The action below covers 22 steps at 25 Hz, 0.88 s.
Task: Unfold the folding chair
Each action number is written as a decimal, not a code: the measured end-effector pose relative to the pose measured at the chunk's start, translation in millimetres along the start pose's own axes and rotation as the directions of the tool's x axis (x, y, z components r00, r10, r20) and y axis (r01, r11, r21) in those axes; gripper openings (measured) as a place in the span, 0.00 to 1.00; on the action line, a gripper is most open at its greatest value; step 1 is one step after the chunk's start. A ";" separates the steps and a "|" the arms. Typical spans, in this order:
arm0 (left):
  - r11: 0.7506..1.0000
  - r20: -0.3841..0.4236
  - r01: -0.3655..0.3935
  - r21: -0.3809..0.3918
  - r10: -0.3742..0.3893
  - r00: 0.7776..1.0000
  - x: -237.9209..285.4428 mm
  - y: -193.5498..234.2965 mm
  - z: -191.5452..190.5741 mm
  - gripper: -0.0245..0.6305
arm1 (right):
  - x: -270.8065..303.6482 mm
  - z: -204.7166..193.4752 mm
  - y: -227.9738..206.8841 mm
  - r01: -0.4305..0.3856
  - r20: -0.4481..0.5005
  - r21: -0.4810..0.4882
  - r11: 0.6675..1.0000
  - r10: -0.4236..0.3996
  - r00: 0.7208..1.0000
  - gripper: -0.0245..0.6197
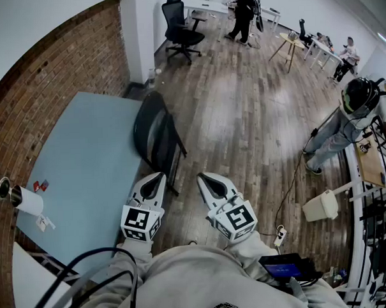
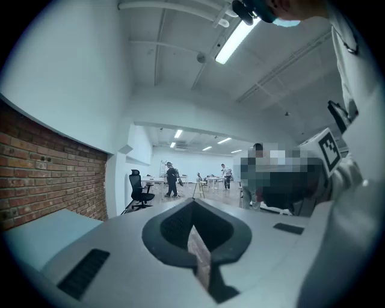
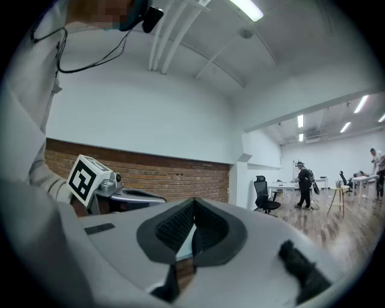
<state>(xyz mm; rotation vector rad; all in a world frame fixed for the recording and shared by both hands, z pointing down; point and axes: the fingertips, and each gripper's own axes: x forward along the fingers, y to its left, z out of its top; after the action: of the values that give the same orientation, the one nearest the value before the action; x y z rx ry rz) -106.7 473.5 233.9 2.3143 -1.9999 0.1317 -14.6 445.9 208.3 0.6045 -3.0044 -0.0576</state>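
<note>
Head view: folded chair [image 1: 155,136] against table [image 1: 85,174] edge, stiff, likely heavyish; take backrest rim. Left tool [image 1: 160,176], right tool [image 1: 202,177] closed, empty.

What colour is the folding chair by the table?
The folding chair is black; clearest in the head view.

You have no words, numbers or brand names to read here. The marker cubes [image 1: 142,222] on your left gripper [image 1: 158,176] and right gripper [image 1: 203,177] show only black-and-white square patterns. The red tags [image 1: 40,185] on the counter [image 1: 84,155] are too small to make out.
</note>
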 end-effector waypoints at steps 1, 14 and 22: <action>1.000 -0.009 -0.001 0.006 0.001 1.000 6.0 -7.4 -1.8 0.04 | -7.1 -1.8 -6.5 -0.012 0.006 -0.002 1.000 0.012 1.000 0.05; 0.998 -0.016 -0.061 0.000 0.061 0.998 35.7 31.8 5.8 0.04 | 10.1 -31.3 -71.9 -0.028 -0.014 0.049 0.998 0.029 0.999 0.05; 0.999 -0.014 -0.007 -0.045 0.006 1.000 112.0 118.2 -10.4 0.04 | 117.3 -38.3 -111.7 -0.016 -0.057 0.026 1.000 0.018 0.998 0.05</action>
<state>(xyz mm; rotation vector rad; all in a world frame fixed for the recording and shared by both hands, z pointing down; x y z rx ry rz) -207.6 347.5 257.9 2.2743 -1.9831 0.1020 -76.4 296.7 248.5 0.5726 -2.9590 -0.0009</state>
